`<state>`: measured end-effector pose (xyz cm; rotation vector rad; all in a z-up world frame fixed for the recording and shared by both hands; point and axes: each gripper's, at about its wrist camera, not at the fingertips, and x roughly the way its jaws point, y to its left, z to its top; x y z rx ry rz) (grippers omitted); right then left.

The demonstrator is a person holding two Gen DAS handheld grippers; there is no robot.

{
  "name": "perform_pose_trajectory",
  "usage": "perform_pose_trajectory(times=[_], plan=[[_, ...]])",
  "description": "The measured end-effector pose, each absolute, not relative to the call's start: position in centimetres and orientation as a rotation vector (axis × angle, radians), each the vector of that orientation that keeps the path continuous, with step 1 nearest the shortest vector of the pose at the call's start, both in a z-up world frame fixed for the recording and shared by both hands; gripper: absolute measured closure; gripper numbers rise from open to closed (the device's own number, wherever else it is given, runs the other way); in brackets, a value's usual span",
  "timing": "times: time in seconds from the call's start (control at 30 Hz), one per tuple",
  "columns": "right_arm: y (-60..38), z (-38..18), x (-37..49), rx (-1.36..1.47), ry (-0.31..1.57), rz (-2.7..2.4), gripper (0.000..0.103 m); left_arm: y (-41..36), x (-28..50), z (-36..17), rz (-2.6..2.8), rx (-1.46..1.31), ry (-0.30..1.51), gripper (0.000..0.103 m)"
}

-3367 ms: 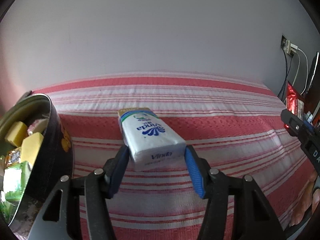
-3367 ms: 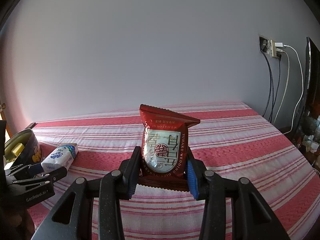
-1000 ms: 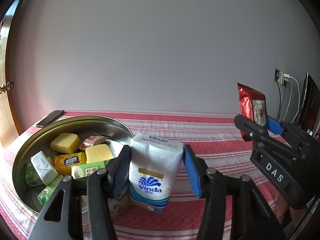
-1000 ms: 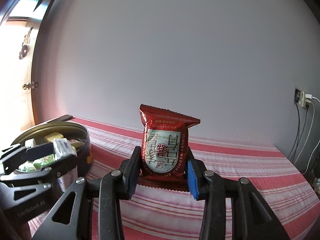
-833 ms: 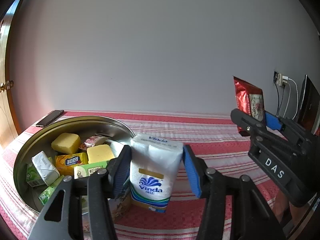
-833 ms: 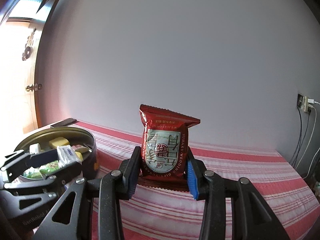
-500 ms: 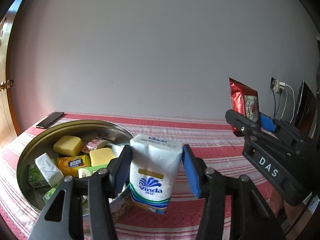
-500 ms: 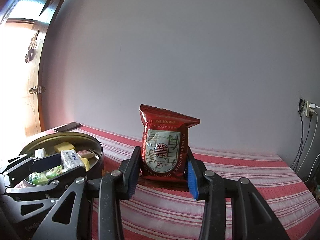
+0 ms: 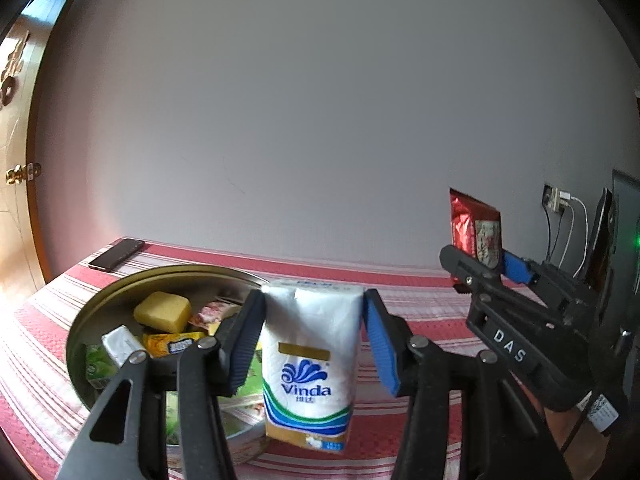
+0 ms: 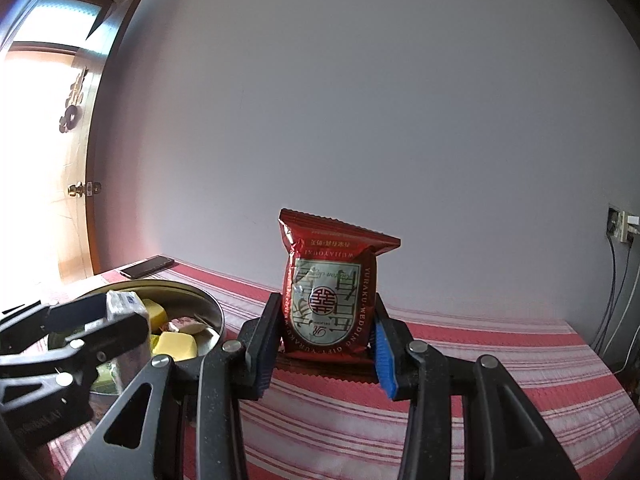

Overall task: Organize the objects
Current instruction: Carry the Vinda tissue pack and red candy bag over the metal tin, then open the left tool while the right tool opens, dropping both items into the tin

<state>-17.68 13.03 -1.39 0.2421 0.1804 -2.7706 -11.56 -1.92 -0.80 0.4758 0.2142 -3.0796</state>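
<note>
In the left wrist view, the left gripper (image 9: 314, 334) clamps the tissue pack (image 9: 310, 364), lifted just right of the round tin (image 9: 86, 320); released here, it could miss the rim. In the right wrist view, the right gripper (image 10: 322, 346) pinches the red snack packet (image 10: 330, 292), with the tin down to its left; the slick foil might slip.

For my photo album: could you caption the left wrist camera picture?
Left gripper holds a white Vinda tissue pack beside a round metal tin of wrapped snacks; right gripper carries a red foil packet.
</note>
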Motion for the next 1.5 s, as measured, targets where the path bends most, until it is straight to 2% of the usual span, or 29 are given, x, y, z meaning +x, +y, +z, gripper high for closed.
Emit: perform_pose_trajectory(times=[0.73,1.3,1.33,1.37,1.5], plan=[[4.4,-1.4,-18.3,0.270,0.281,-2.604,0.059,-10.7,-11.8,-0.5,-2.942,0.452,0.307,0.055],[-1.0,-4.3,-22.5,0.522,0.302,-2.433,0.059,-14.3,-14.8,-1.7,-2.879,0.612,0.332,0.055],[-1.2,-4.4,-22.7,0.532,0.304,-2.430,0.059,-14.5,-15.3,-1.9,-2.872,0.625,0.328,0.058],[-1.4,-4.5,-23.0,0.545,0.304,-2.426,0.059,-14.7,-15.6,-2.0,-2.869,0.638,0.327,0.068],[-2.2,-5.3,-23.6,0.579,0.325,-2.412,0.059,-15.6,-16.8,-2.7,-2.850,0.690,0.347,0.069]])
